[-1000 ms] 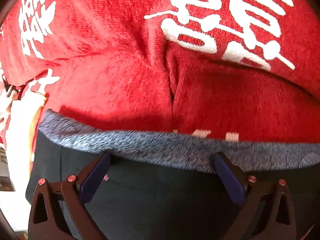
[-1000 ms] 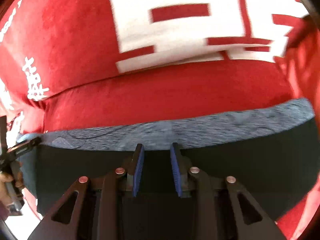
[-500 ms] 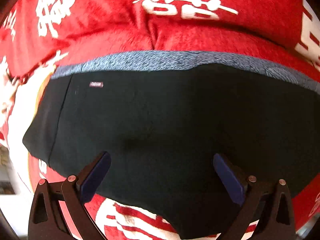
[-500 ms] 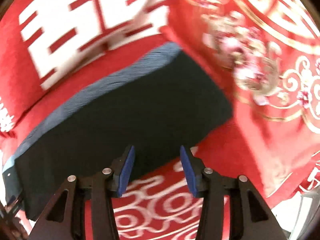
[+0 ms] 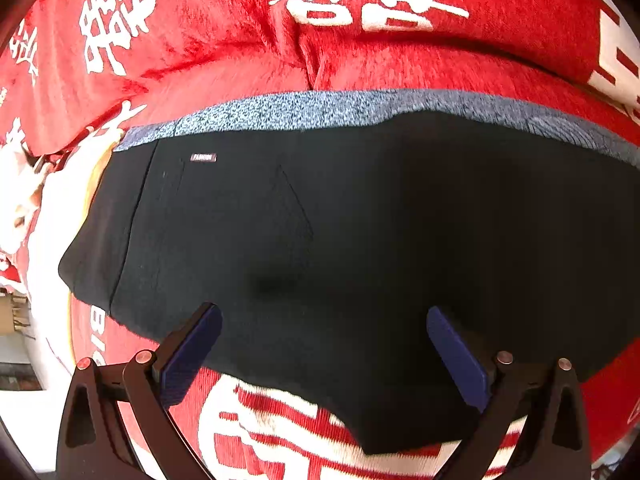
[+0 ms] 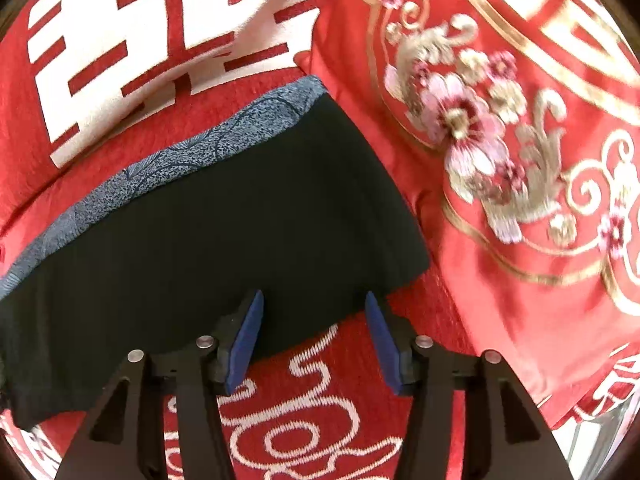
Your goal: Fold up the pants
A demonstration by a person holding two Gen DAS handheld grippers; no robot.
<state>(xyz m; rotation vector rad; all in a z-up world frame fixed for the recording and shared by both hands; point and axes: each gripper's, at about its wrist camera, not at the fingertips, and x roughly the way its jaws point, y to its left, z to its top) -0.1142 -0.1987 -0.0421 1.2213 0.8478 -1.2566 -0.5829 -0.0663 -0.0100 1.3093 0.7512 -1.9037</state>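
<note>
The black pants (image 5: 360, 240) lie folded flat on a red blanket, with a grey-blue speckled layer (image 5: 320, 110) showing along their far edge and a small label (image 5: 203, 157) near the left. My left gripper (image 5: 324, 316) hangs open above the near part of the pants, nothing between its fingers. In the right wrist view the same pants (image 6: 200, 248) end at a right-hand corner. My right gripper (image 6: 314, 300) hovers over that near edge, its jaws opening and holding nothing.
A red plush blanket with white characters (image 5: 360, 0) covers the surface under the pants. A smoother red cloth with gold and pink flower embroidery (image 6: 500, 140) lies to the right. A white area (image 5: 24, 400) shows at the far left edge.
Both grippers have pulled back toward the near edge of the pants, away from the grey-blue band. The right gripper has let go and spread its jaws, and its view has swung right.
</note>
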